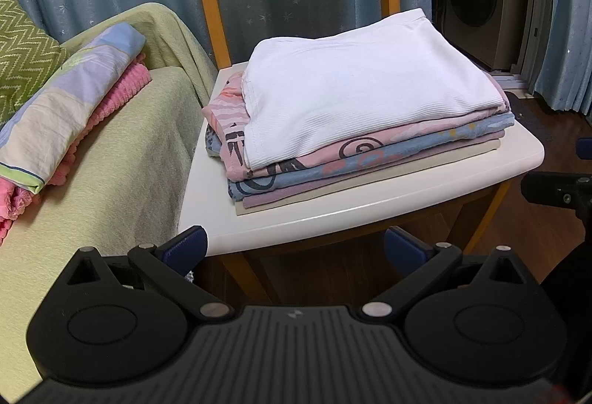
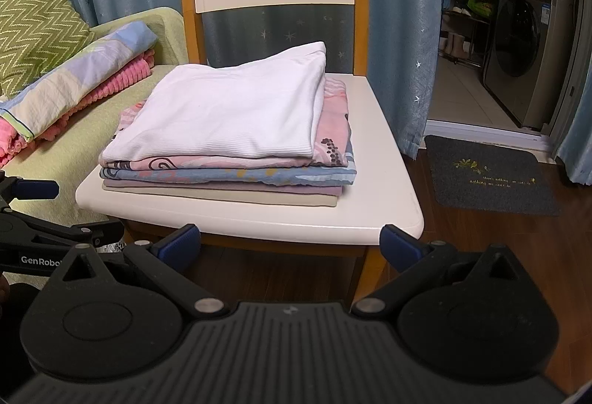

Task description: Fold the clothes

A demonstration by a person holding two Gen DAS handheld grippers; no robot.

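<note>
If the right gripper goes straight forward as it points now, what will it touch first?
Probably the front edge of the white chair seat: the open right gripper sits just before it, at about rim height. The folded stack lies further back. Depth is hard to judge here.

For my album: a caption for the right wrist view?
Open right claw faces a chair stacked with folded clothes, white on top.

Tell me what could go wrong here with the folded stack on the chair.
1. The white top garment sits skewed, its left edge past the pink patterned layer; a nudge may slide it off.
2. The stack reaches close to the seat front edge, so either open tool, left tool or right tool, could snag and unfold a layer.
</note>
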